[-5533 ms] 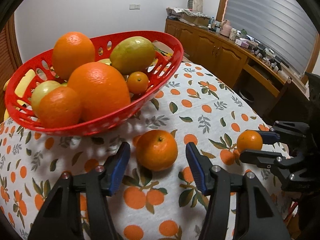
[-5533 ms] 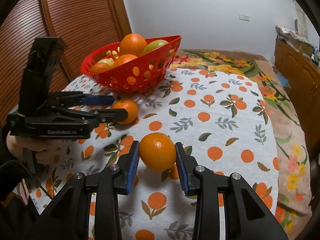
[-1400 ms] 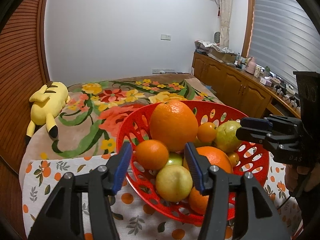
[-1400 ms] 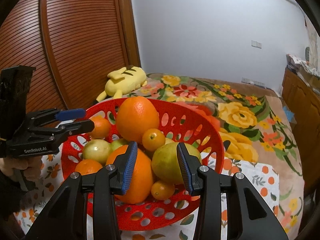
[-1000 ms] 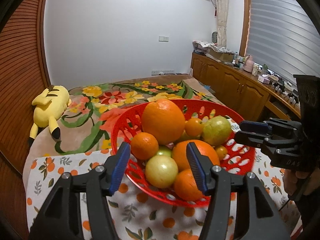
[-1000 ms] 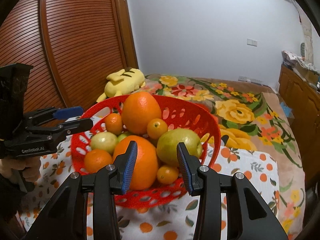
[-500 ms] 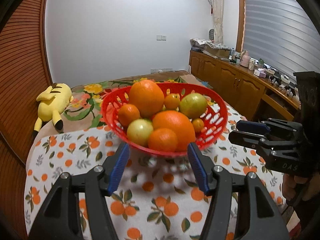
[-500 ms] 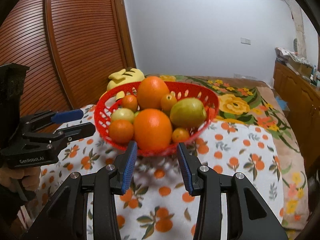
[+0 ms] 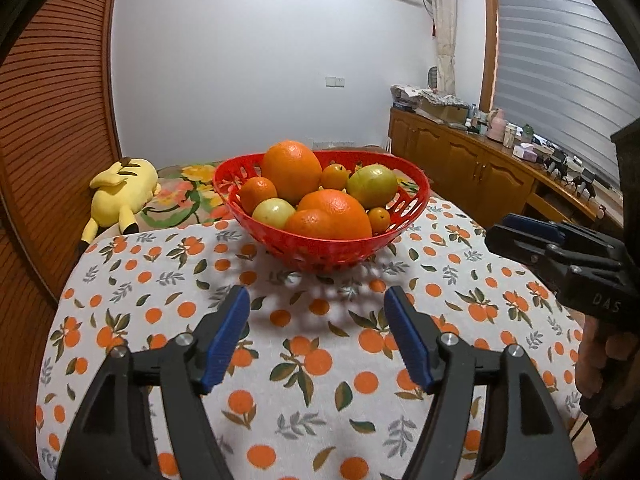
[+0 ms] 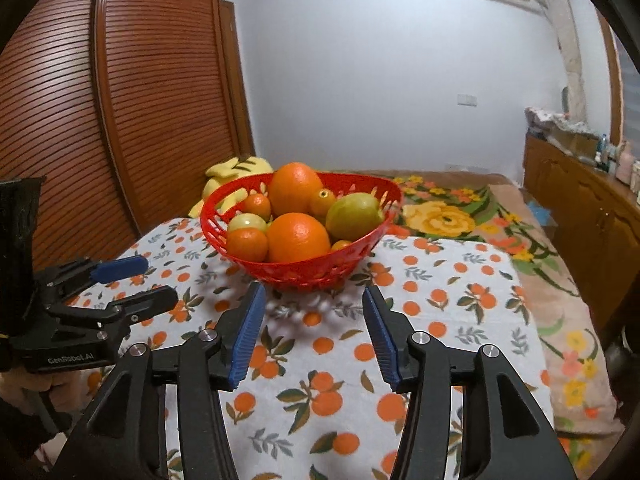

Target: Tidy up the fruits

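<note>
A red perforated basket (image 9: 352, 252) stands at the far middle of the table, also in the right wrist view (image 10: 304, 272). It holds several fruits: a big orange (image 9: 291, 170) on top, another orange (image 9: 340, 214), a green fruit (image 9: 372, 186), and small mandarins. My left gripper (image 9: 318, 336) is open and empty, well in front of the basket above the cloth. My right gripper (image 10: 314, 334) is open and empty, just in front of the basket. Each gripper shows in the other's view: the right one (image 9: 520, 232), the left one (image 10: 132, 280).
The table wears a white cloth with orange prints (image 9: 304, 360). A yellow plush toy (image 9: 116, 192) lies on the flowered bedspread (image 10: 448, 216) behind the table. A wooden slatted wardrobe (image 10: 120, 120) stands at the left, a wooden sideboard (image 9: 480, 176) at the right.
Both grippers have drawn back from the basket and lowered, so the basket looks smaller and farther. Earlier each held an orange from the table; both oranges now lie in the basket.
</note>
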The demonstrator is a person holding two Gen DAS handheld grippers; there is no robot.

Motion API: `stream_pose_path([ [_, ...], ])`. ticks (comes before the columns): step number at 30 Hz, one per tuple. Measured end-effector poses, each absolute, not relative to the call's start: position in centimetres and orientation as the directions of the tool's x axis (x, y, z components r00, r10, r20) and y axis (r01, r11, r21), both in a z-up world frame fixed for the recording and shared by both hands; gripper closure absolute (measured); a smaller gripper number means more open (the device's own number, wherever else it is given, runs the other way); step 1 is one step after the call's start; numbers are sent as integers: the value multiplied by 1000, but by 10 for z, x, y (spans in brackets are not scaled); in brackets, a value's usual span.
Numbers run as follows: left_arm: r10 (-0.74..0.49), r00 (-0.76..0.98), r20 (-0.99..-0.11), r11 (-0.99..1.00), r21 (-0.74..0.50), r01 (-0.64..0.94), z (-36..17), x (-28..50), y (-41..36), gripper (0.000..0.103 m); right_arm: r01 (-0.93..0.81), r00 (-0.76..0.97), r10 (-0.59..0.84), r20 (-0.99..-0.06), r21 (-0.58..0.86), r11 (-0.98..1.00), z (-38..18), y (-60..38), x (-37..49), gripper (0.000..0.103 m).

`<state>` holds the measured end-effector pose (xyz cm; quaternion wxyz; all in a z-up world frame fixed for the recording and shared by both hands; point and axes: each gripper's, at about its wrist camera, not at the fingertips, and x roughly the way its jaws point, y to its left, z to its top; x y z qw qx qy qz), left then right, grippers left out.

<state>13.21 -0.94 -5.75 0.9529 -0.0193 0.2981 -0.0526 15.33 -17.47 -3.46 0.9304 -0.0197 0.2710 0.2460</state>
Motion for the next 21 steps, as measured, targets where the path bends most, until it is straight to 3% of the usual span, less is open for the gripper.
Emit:
stream_pose_path([
  [8, -118, 848, -517, 993, -71, 95, -27, 102, -10, 30, -446, 777, 426, -464, 71, 892, -15, -179, 122, 38],
  [10, -117, 856, -504, 993, -66, 97, -19, 94, -12, 16, -442, 786, 426, -448, 74, 894, -11, -179, 114, 33],
  [11, -117, 861, -495, 993, -65, 98, -16, 90, -12, 14, -441, 788, 426, -444, 76, 894, -9, -179, 112, 31],
  [21, -91, 881, -464, 996, -62, 70, 6, 64, -13, 13, -419, 820, 406, -404, 61, 906, 2, -173, 91, 16],
])
